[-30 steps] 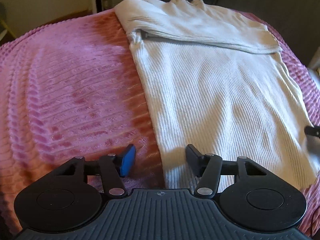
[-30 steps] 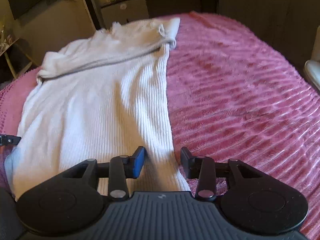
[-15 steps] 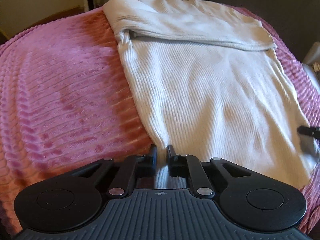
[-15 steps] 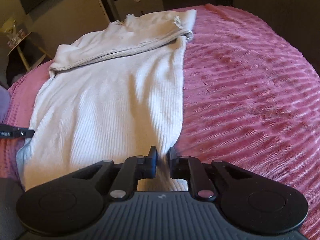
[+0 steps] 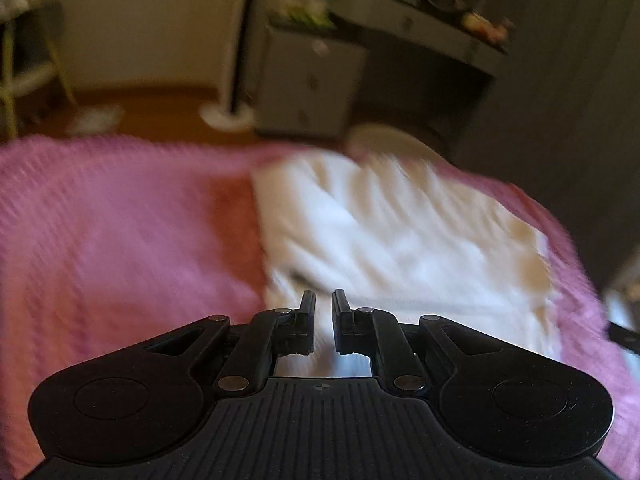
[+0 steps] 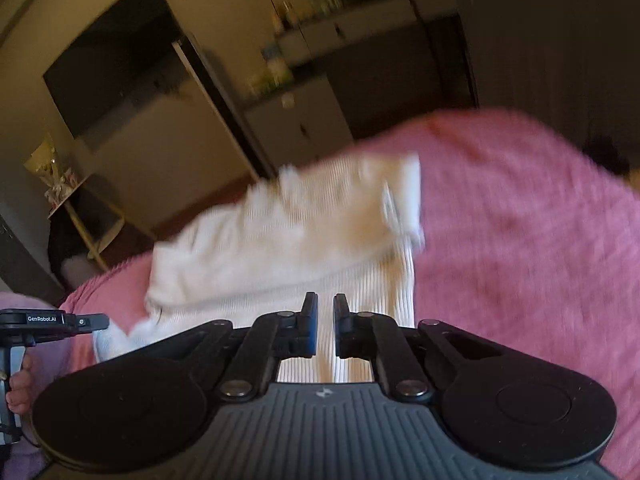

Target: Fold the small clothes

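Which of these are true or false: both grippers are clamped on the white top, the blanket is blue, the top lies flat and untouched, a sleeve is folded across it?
1. Both grippers clamp the white top. True: the left gripper and the right gripper each pinch its near hem.
2. The blanket is blue. False: it is pink.
3. The top lies flat and untouched. False: its near edge is lifted off the blanket.
4. A sleeve is folded across the top. True.

Bare pink bedspread lies open left of the white ribbed sweater and right of it too; a grey cabinet stands beyond the bed's far edge.
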Demonstrator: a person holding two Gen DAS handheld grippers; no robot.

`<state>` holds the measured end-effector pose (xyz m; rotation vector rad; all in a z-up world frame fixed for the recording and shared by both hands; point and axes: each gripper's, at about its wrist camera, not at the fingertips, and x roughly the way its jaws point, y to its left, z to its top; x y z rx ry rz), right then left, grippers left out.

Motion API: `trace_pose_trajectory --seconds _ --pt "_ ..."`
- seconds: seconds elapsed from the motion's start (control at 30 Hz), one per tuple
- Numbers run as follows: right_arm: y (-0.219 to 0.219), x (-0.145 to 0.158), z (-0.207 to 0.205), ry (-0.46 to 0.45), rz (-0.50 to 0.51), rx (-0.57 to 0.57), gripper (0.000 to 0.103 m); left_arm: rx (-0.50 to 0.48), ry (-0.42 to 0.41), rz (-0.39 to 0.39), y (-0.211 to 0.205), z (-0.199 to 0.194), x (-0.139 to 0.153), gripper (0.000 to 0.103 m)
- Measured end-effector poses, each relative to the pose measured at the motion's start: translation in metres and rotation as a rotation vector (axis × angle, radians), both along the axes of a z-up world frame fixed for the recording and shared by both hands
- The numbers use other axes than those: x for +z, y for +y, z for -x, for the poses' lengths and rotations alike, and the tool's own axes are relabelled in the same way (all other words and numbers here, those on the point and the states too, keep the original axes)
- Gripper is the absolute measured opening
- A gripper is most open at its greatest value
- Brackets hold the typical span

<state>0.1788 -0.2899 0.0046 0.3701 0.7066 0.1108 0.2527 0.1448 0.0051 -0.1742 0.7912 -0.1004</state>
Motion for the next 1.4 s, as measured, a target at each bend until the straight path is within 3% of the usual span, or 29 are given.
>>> trace_pose_trajectory --seconds 0.1,0.13,0.17,0.23,0.37,0.47,0.7,0.87,0.93,1.03,1.27,1.4 --pt "-0.003 0.000 -0.007 0.023 0.025 0.006 0.008 -0.071 -0.001 -0.072 -0.003 0.000 -0.002 0.017" --pt "-0.005 -0.003 -0.004 0.043 0.015 0.019 0.011 -0.098 0.003 -0.067 -0.002 0.005 -0.006 0.026" --pt "-0.007 -0.009 0.001 0.073 0.004 0.026 0.015 -0.129 0.020 -0.054 0.001 0.011 -0.009 0.042" --pt "-0.011 -0.024 0.018 0.141 -0.016 0.040 0.028 -0.200 0.069 -0.018 0.005 0.026 -0.024 0.051" --pt "-0.008 -0.057 0.063 0.283 -0.031 0.088 0.030 -0.252 0.177 -0.028 0.007 0.052 -0.056 0.051" --pt "-0.001 -0.071 0.096 0.350 -0.049 0.110 0.030 -0.259 0.215 -0.049 0.008 0.059 -0.071 0.048" --pt "0.003 -0.074 0.124 0.390 -0.085 0.130 0.030 -0.234 0.258 -0.053 0.007 0.058 -0.085 0.032" --pt "0.004 -0.078 0.125 0.401 -0.124 0.142 0.027 -0.265 0.266 -0.090 0.002 0.061 -0.085 0.013" --pt "0.002 -0.081 0.121 0.418 -0.157 0.139 0.015 -0.292 0.266 -0.112 0.000 0.062 -0.084 0.011" --pt "-0.004 -0.082 0.118 0.430 -0.195 0.122 0.006 -0.308 0.274 -0.110 0.003 0.060 -0.082 0.010" --pt "-0.011 -0.075 0.119 0.421 -0.148 0.098 0.008 -0.308 0.271 -0.106 0.004 0.060 -0.084 0.011" --pt "-0.015 -0.078 0.119 0.454 -0.158 0.083 0.015 -0.294 0.282 -0.078 0.008 0.059 -0.084 0.013"
